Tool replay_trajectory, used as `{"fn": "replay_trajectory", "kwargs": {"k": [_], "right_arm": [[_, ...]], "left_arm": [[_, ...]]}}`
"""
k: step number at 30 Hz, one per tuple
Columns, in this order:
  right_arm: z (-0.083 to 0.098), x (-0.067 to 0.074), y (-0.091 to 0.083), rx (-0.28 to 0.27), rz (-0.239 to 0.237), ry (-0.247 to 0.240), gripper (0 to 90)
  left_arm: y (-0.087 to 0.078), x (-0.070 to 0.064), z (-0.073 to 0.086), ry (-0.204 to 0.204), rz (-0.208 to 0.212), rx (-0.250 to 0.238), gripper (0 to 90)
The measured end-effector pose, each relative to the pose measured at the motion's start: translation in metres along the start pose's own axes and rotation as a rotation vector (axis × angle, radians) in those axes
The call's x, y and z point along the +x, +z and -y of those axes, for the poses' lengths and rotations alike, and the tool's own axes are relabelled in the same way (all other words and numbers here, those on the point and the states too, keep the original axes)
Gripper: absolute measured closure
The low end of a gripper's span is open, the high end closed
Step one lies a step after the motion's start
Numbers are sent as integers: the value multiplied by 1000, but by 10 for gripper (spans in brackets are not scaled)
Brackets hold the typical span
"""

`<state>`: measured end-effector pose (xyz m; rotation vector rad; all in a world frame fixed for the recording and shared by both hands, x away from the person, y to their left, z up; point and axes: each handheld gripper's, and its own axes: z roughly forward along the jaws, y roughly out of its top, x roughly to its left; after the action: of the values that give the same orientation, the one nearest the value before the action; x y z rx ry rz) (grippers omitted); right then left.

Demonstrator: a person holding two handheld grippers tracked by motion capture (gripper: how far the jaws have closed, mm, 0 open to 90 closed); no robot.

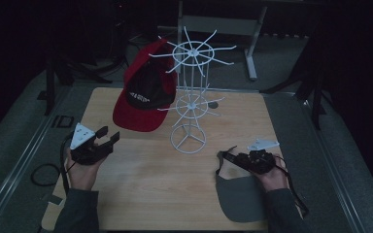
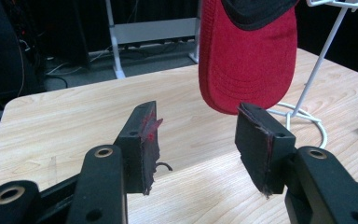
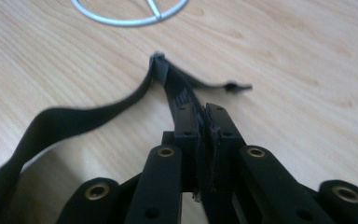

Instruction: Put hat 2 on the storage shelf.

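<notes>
I am pinching the black back strap [image 3: 177, 91] of the flat grey cloth cap [image 1: 240, 196] lying on the tabletop [image 1: 150, 184] near me with my right fingers [image 3: 207, 116], so I should lift slowly, while my left fingers [image 2: 140, 140] are spread wide.

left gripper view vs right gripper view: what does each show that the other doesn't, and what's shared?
Left gripper view alone: the red cap hanging on the white rack, with the left gripper open and nothing between its jaws. Right gripper view alone: the right gripper closed on the black strap of a grey cap. Shared: the wooden table and the rack's ring base.
</notes>
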<state>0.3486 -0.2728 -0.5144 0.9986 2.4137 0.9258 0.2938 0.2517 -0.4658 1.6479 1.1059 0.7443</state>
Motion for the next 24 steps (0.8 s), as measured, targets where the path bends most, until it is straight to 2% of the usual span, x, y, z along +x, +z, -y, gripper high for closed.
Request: {"fn": "replay_trajectory", "kwargs": {"k": [6,13,17,20,24], "right_arm": [[-15,-9,12,19,-19,-19,816],[-24,-15,24,35,-48,-18,748],[-29,-13,31,48,-63,-49,721],[-33,-9,36,78,-63,-88,711],[-36,-5,44,106,-86,-122,700]], "left_arm": [[-1,2,0,-4,-2,-4,499],[-2,4,0,-13,-3,-5,498],[-2,4,0,-16,-4,-7,498],[-2,4,0,-15,-2,-5,498],[-2,5,1,-20,0,-6,498]]}}
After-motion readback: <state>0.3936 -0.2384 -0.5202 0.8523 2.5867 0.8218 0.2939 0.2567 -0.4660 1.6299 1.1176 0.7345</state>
